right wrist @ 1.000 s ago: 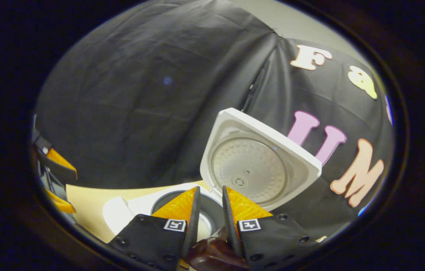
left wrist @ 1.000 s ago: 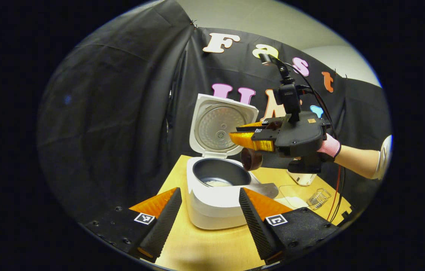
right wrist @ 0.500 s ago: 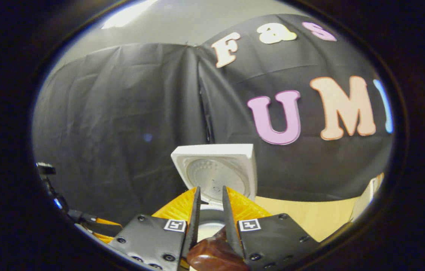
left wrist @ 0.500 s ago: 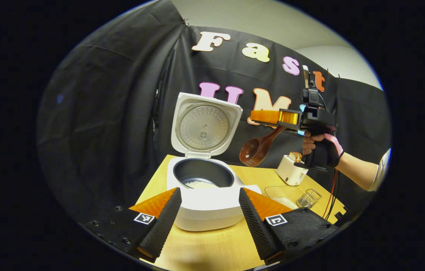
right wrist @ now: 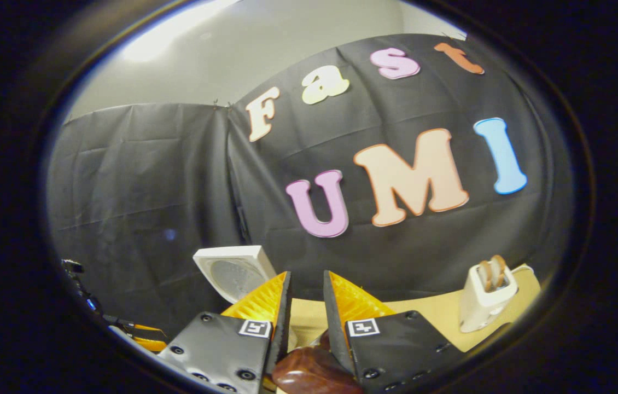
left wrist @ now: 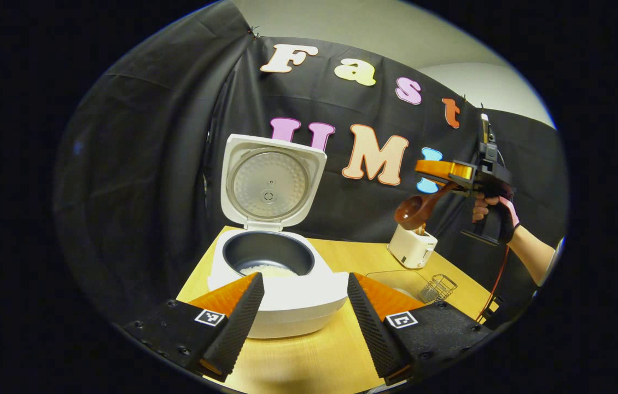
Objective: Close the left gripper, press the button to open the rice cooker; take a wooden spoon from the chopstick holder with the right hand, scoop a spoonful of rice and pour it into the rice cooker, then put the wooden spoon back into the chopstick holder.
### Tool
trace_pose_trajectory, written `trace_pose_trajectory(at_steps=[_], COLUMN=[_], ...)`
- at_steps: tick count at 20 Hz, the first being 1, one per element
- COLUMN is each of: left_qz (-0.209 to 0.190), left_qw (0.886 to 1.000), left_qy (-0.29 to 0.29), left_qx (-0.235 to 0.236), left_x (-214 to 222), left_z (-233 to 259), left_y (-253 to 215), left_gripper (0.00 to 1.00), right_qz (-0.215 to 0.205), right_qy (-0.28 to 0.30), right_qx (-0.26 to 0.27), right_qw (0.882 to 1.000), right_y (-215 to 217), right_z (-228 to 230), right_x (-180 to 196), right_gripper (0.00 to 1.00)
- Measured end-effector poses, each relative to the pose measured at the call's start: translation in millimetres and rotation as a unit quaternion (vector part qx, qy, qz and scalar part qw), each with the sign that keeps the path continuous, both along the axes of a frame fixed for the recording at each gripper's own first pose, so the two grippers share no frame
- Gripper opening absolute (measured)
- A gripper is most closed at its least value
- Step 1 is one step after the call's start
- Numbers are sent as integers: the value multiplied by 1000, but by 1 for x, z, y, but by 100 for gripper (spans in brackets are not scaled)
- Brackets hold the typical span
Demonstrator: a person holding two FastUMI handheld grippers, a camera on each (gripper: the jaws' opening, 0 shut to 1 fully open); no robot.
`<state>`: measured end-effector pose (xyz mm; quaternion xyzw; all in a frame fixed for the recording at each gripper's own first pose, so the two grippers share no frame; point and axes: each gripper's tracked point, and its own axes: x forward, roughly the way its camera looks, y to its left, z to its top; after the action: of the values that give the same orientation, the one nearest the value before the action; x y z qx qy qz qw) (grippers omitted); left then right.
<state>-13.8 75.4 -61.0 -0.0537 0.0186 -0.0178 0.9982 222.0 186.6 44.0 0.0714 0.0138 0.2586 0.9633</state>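
Now R gripper [left wrist: 440, 174], fingers clamped on spoon [left wrist: 415, 210], has swung from cooker [left wrist: 279, 284] toward toaster [left wrist: 412, 247] (rice poured); L gripper [left wrist: 298, 314] fingers wide; return next.

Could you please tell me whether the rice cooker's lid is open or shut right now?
Open. The rice cooker has its lid swung up and standing behind the pot, which shows rice at its bottom.

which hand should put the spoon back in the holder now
Right. The right gripper is shut on the wooden spoon, raised above the white holder; the left gripper is open by the rice cooker.
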Motion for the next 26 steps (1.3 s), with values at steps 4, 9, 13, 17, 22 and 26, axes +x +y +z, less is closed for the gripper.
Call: trace_pose_trajectory(at_steps=[4, 9, 13, 17, 22, 26], left_qz=[-2, 3, 13, 30, 55, 70], left_qw=[1000, 1000, 1000, 999, 998, 997], left_qy=[-3, -1, 4, 8, 12, 13], left_qx=[2, 6, 23, 31, 28, 27], left_x=[10, 20, 20, 18, 12, 9], left_z=[3, 3, -1, -4, -12, -12], left_y=[-17, -35, -45, -49, -53, -59], left_gripper=[91, 91, 91, 91, 91, 91], right_qz=[-62, -118, -122, -100, -56, -20], right_qy=[7, 29, 61, 93, 113, 125], right_qx=[-13, -42, -91, -149, -189, -211], right_qw=[998, 992, 987, 979, 974, 969], right_y=[-93, -182, -221, -233, -226, -216], right_z=[-11, -48, -98, -141, -173, -194], right_x=[-5, -12, -19, -14, -9, -8], right_gripper=[36, 36, 36, 36, 36, 36])
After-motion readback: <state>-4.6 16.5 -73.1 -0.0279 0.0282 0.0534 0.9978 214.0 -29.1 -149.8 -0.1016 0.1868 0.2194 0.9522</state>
